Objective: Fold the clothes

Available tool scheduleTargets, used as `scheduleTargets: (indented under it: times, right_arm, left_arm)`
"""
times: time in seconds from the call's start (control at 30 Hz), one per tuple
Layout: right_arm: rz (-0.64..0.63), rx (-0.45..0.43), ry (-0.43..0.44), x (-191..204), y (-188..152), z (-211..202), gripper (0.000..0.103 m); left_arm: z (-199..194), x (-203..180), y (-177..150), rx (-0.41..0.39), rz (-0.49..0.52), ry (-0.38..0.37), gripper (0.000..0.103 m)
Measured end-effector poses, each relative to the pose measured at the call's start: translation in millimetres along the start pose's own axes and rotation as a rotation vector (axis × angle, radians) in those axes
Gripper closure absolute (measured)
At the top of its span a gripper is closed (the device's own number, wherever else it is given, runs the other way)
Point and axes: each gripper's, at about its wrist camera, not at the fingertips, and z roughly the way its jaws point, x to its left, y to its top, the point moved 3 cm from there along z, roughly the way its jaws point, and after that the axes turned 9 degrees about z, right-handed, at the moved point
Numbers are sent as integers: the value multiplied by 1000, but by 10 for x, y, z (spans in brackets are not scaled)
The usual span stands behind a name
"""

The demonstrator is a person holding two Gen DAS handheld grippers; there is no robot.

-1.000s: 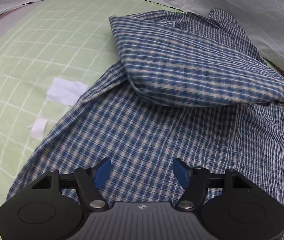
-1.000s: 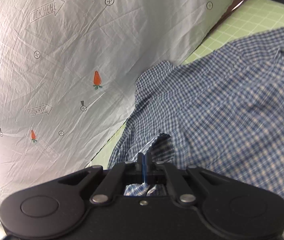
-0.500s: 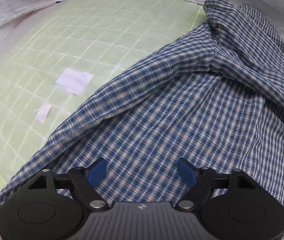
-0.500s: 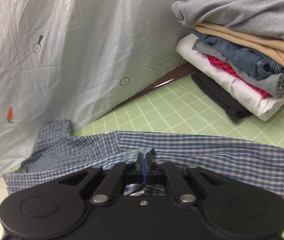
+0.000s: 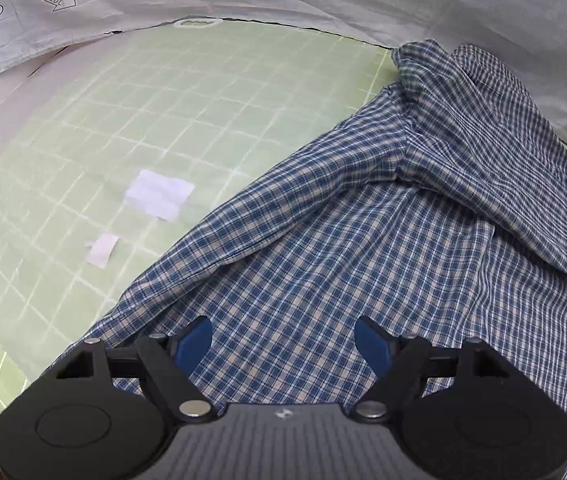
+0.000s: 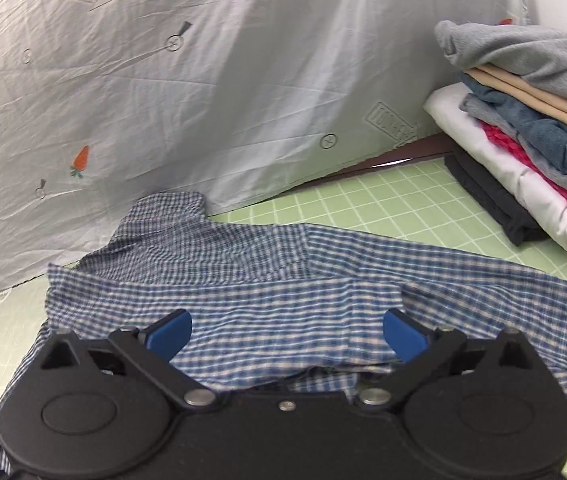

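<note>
Open green cutting mat (image 5: 131,120) lies left of the plaid shirt (image 5: 363,260), carrying only two flat tape patches (image 5: 159,194). A stack of folded clothes (image 6: 531,132) blocks the far right corner, and the printed white sheet (image 6: 243,80) closes the rear.

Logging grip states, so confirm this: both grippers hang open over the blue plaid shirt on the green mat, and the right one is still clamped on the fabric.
Not quite. The right gripper is not clamped: in the right wrist view its blue pads stand wide apart above the plaid shirt. The left gripper is open too, over the shirt on the green mat.
</note>
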Motion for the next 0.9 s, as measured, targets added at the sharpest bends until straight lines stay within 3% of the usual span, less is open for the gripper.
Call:
scheduleTargets:
  times: [0.3, 0.43, 0.6, 0.73, 0.9]
  right_arm:
    - [-38, 24, 42, 622, -471, -341, 0]
    - [-57, 12, 14, 975, -705, -449, 0]
    - [1, 21, -22, 1486, -1118, -524, 0]
    - [-2, 34, -47, 1971, -1551, -642, 0]
    - [9, 82, -63, 2543, -2067, -691, 0]
  left_arm:
    - [-156, 541, -306, -19, -15, -26, 24]
    - [-151, 875, -333, -30, 24, -47, 24]
    - [-143, 1409, -265, -41, 121, -54, 24]
    - [-98, 1881, -76, -55, 146, -114, 24]
    - [-50, 2277, 129, -90, 263, -146, 24]
